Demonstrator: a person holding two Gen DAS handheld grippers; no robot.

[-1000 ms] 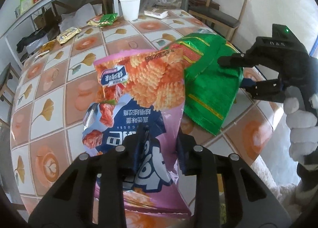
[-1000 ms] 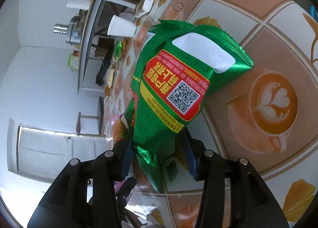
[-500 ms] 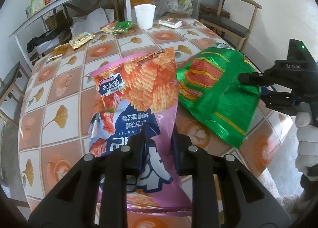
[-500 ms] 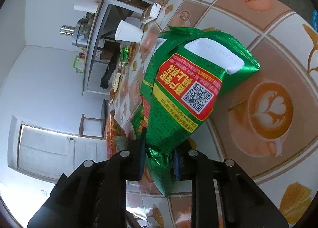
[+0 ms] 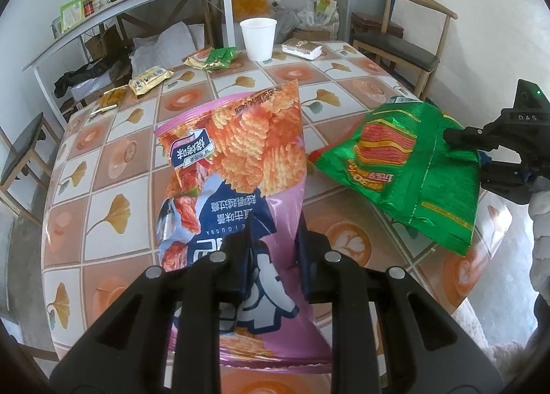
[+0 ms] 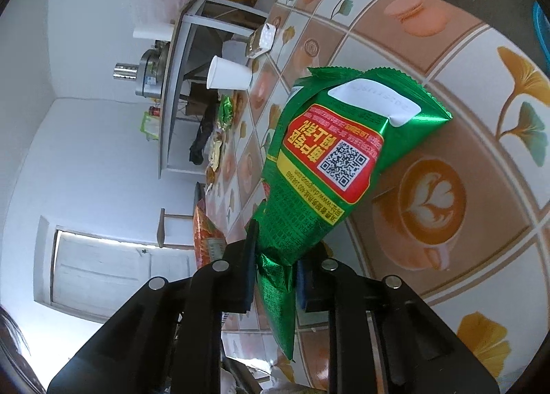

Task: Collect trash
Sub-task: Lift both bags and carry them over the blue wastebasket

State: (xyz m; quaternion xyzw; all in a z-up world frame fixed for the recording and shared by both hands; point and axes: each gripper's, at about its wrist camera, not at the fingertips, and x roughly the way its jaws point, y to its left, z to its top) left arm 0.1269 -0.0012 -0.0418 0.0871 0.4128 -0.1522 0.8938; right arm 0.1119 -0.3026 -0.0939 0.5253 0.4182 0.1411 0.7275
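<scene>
The left gripper (image 5: 273,256) is closed on the lower part of a pink snack bag (image 5: 237,167), its two fingers pinching the foil from either side, so that the bag stands up ahead of the fingers above the tiled table (image 5: 103,167). To the right of it, the right gripper (image 5: 481,156) pinches the edge of a green snack bag (image 5: 412,167), which hangs tilted just above the table's near-right edge, apart from the pink one. From the right wrist view, the right gripper (image 6: 275,266) is clamped tight on the crumpled bottom corner of the green snack bag (image 6: 330,167), and the bag rises forward from the fingers with its red label and QR code facing the camera. Farther ahead of the left gripper, at the far side of the table, stand a white paper cup (image 5: 258,39) and, just right of it, a flat wrapped packet (image 5: 301,49). Left of the cup lie a small green wrapper (image 5: 215,58) and a yellow wrapper (image 5: 151,79). A wooden chair (image 5: 405,46) stands beyond the table on the right.
</scene>
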